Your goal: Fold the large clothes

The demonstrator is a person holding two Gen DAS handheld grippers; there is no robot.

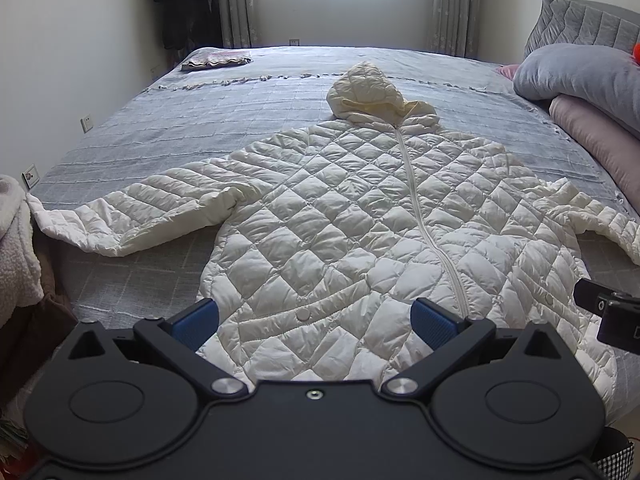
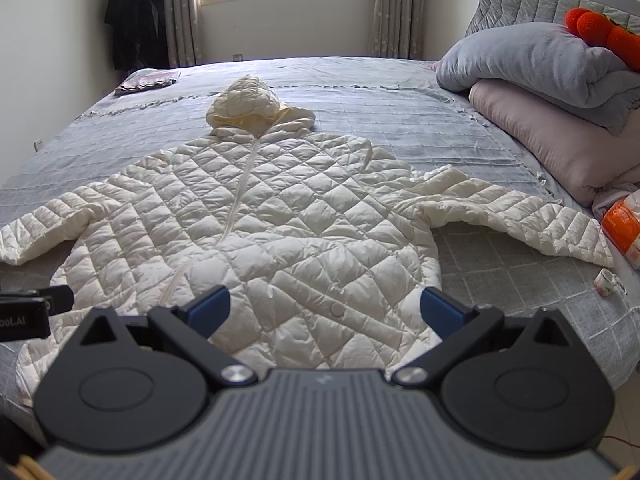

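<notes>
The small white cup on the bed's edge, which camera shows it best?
The right wrist view: the small white cup lies in plain sight on the grey bedspread, beyond the white quilted coat's sleeve. The left wrist view does not show it.

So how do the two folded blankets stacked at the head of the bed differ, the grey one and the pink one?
The grey fleece blanket lies on top; the pale pink blanket lies beneath, on the grey bedspread. An orange plush toy rests on the grey one, none on the pink. Both are folded into thick, rounded bundles.
</notes>
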